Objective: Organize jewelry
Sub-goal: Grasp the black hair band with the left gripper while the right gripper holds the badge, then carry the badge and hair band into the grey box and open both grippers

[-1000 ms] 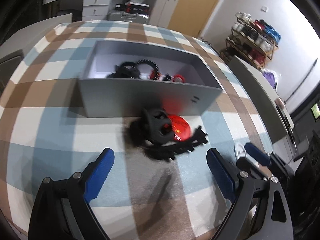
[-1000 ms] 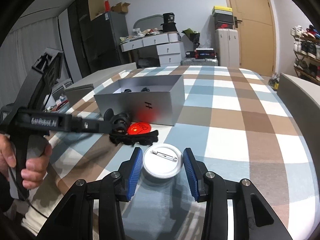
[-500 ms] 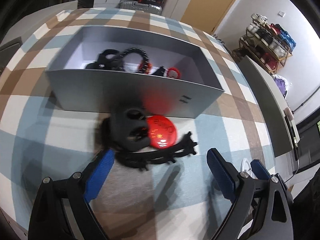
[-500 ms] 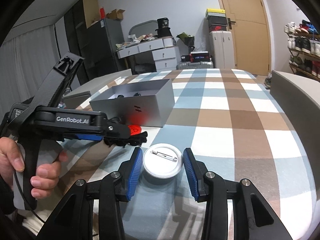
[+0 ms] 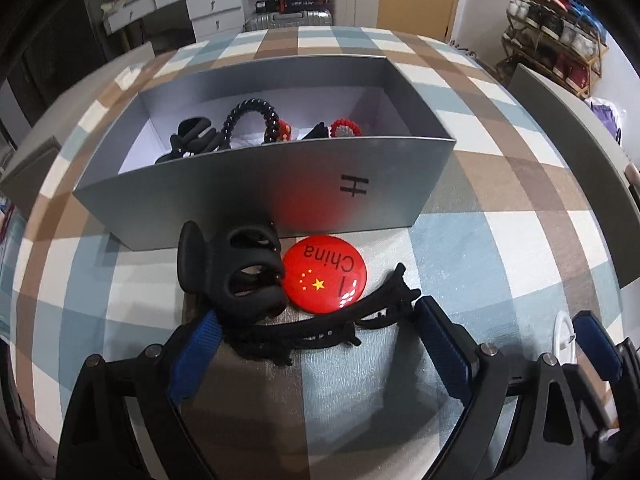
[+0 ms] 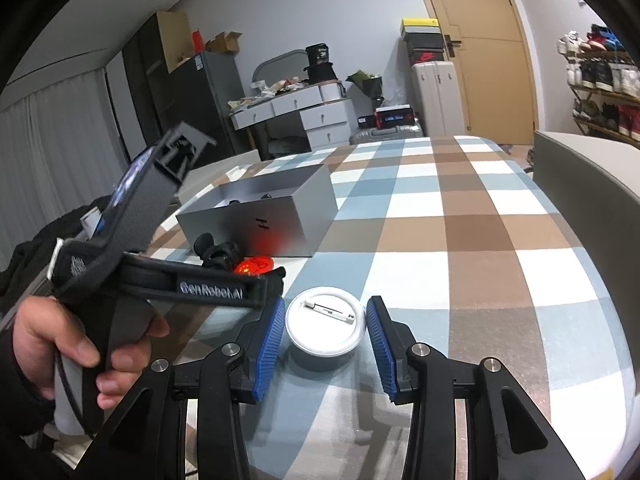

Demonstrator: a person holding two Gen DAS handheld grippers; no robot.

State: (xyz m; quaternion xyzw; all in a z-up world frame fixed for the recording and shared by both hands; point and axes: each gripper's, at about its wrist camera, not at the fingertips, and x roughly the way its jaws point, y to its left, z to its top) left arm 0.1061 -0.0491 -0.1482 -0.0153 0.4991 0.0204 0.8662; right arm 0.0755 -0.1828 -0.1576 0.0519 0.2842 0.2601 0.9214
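Note:
A grey open box [image 5: 260,184] holds a black clip, a beaded bracelet [image 5: 250,118] and small red pieces. In front of it lie a black claw clip [image 5: 236,272], a red "China" badge [image 5: 325,279] and a long black hair clip [image 5: 320,330]. My left gripper [image 5: 316,354] is open, its fingers either side of the long clip. My right gripper [image 6: 326,340] is open around a white badge [image 6: 326,326] lying pin side up, not touching it. The box also shows in the right wrist view [image 6: 260,216].
The checked tablecloth [image 6: 460,248] covers a round table. Grey chair backs [image 6: 592,168] stand at the table's right edge. The left gripper's body [image 6: 160,276] and the hand holding it lie left of the white badge. Drawers, suitcases and shoe racks stand beyond.
My left gripper has moved forward and down onto the clips and red badge. My right gripper has stayed around the white badge.

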